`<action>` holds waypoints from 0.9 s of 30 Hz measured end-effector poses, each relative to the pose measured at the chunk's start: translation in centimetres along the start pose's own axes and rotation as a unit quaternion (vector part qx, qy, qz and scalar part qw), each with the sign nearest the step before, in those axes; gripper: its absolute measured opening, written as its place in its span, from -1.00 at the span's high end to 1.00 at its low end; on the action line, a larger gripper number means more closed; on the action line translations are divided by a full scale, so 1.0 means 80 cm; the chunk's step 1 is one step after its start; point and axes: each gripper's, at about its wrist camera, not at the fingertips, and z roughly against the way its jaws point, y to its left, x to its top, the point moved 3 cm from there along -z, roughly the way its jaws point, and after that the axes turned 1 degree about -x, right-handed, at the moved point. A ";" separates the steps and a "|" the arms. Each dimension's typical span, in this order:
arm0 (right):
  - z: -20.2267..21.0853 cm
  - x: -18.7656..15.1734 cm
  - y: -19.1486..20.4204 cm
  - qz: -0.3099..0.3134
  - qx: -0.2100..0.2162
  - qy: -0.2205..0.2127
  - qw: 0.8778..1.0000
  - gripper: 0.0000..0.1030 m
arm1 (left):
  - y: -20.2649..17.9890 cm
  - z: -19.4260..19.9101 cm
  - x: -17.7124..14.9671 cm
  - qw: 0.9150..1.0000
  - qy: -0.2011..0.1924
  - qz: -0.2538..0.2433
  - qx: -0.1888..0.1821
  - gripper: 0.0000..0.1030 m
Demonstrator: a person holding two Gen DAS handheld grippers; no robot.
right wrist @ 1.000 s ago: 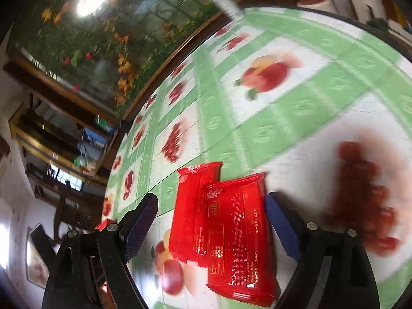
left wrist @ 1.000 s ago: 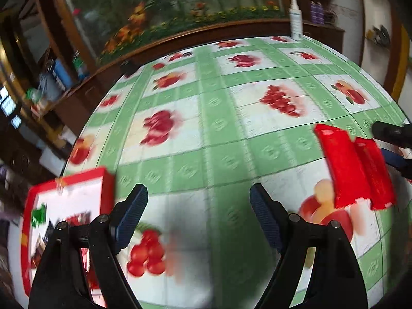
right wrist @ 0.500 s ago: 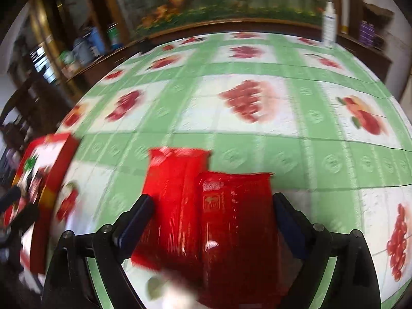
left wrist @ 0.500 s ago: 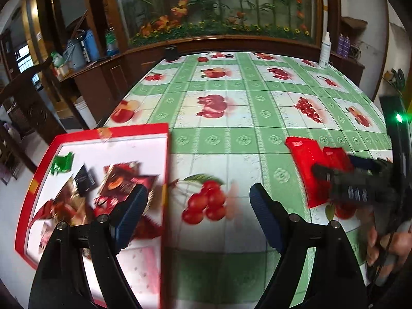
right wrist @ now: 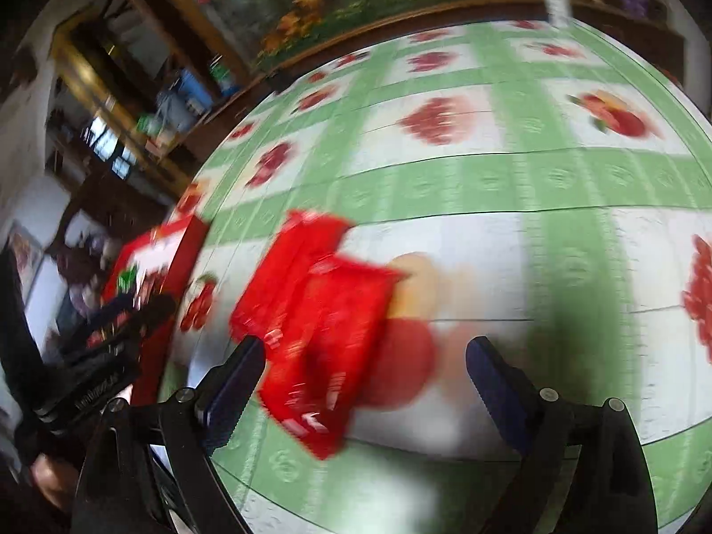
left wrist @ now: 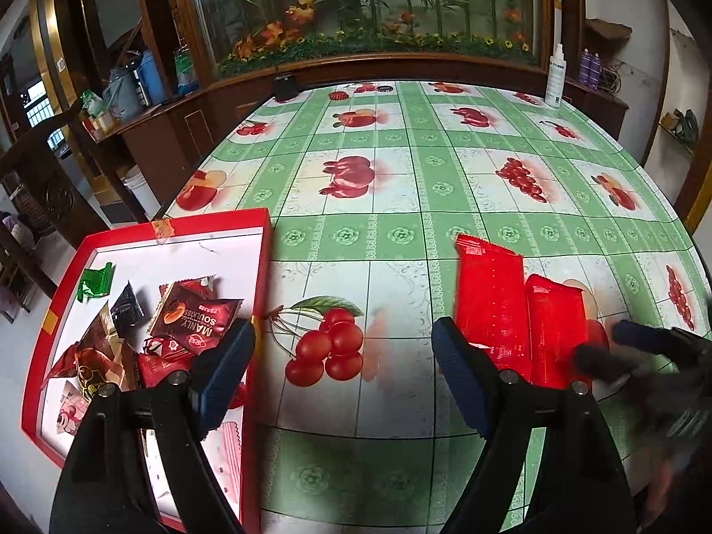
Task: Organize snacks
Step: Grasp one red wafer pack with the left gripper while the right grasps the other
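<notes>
Nearest the left wrist camera, the left gripper point(left wrist: 342, 371) points steeply down at the worktop point(left wrist: 400, 236), its jaws spread wide with nothing between them but a printed bunch of cherries on the green-and-white checked cloth. Its left finger hangs over the near right edge of a shallow red box point(left wrist: 267, 240) that sits at the worktop's left edge; inside lie loose snack packets, among them a dark red Manly Soulkiss packet point(left wrist: 196, 318), a small black sachet point(left wrist: 126, 307) and a green foil wrapper point(left wrist: 94, 282). To the right, two red snack packs point(left wrist: 520, 311) lie side by side and touching on the cloth, well apart from the box. The right gripper point(right wrist: 362, 382) also tilts steeply down and is rolled to one side, so its view is slanted and blurred; its jaws are spread wide, the two packs lying under and just past the left finger without being pinched. In the left view it shows as a dark blur beside the packs. Farther back, a white spray bottle point(left wrist: 555, 75) stands by the worktop's far right corner, before a glass case of artificial flowers point(left wrist: 369, 4).
</notes>
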 end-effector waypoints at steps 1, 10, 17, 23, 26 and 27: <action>-0.006 -0.002 0.012 0.020 -0.015 -0.004 1.000 -0.80 | 0.000 0.001 -0.001 1.000 0.000 -0.002 0.002 -0.59; -0.005 0.007 -0.026 0.039 -0.115 -0.020 0.992 -0.67 | -0.004 0.001 -0.001 1.000 -0.001 -0.016 0.002 -0.59; 0.035 0.017 -0.105 -0.043 -0.124 -0.036 0.991 -0.71 | -0.054 -0.015 0.015 0.998 0.003 -0.061 0.002 -0.59; 0.029 0.021 -0.101 -0.039 -0.137 -0.022 0.990 -0.74 | -0.091 -0.035 0.029 0.996 0.016 -0.085 -0.001 -0.59; 0.017 0.019 -0.084 -0.016 -0.134 -0.009 0.991 -0.75 | -0.103 -0.038 0.027 0.995 0.025 -0.091 -0.018 -0.59; 0.013 0.018 -0.077 -0.004 -0.145 -0.006 0.989 -0.75 | -0.106 -0.039 0.025 0.995 0.028 -0.094 -0.021 -0.59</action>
